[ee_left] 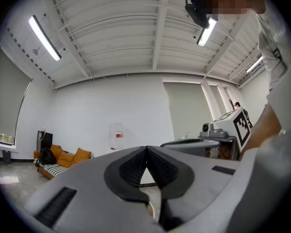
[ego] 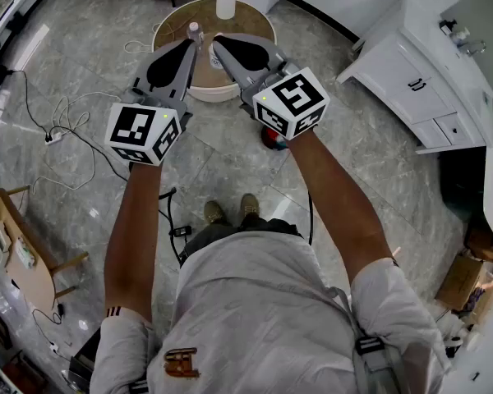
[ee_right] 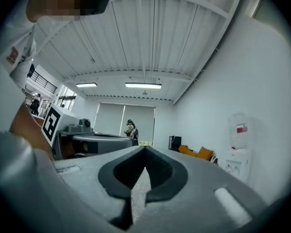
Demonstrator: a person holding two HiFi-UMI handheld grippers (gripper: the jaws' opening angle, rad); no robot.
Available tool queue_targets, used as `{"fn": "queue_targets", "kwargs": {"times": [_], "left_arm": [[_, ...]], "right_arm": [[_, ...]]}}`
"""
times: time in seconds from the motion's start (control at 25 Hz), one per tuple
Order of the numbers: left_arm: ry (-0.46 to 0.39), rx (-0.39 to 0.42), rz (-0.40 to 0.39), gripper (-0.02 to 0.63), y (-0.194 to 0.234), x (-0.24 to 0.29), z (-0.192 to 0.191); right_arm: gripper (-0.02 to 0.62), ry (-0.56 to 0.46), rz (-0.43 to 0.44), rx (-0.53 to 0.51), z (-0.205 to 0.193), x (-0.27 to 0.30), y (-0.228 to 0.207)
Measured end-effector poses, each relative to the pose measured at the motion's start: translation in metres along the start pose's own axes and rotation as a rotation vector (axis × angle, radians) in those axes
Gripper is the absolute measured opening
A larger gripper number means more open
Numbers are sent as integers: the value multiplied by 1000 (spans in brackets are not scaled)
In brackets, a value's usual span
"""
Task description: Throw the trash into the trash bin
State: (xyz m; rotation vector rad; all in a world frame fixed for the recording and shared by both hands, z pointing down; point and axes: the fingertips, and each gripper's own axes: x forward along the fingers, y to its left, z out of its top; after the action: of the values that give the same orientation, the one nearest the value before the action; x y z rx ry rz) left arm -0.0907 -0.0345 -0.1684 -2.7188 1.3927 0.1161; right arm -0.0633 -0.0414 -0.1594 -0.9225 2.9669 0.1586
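Note:
In the head view both grippers are held level in front of the person, side by side. My left gripper (ego: 195, 43) and right gripper (ego: 217, 41) point at a low round table (ego: 255, 25), their tips almost touching each other. A small clear bottle (ego: 195, 30) stands on that table just beyond the left tips. In the left gripper view the left gripper (ee_left: 146, 149) has its jaws together with nothing between them. The right gripper (ee_right: 145, 150) looks the same in the right gripper view, shut and empty. No trash bin can be made out.
A white vase (ego: 225, 3) with flowers stands on the table. A red round object (ego: 270, 140) lies on the floor under the right gripper. Cables (ego: 62, 130) trail at the left, white cabinets (ego: 411, 80) stand at the right. A sofa (ee_left: 60, 160) and water dispenser (ee_left: 116, 137) line the wall.

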Motion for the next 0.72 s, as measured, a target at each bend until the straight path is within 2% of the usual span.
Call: {"fn": "queue_targets", "kwargs": {"times": [0.32, 0.72], "left_arm": [[-7, -13, -8, -2, 7, -3, -4], [-7, -17, -27, -2, 29, -18, -14]], "right_arm": [[0, -20, 4, 6, 1, 10, 6], [0, 6, -48, -16, -5, 30, 6]]}}
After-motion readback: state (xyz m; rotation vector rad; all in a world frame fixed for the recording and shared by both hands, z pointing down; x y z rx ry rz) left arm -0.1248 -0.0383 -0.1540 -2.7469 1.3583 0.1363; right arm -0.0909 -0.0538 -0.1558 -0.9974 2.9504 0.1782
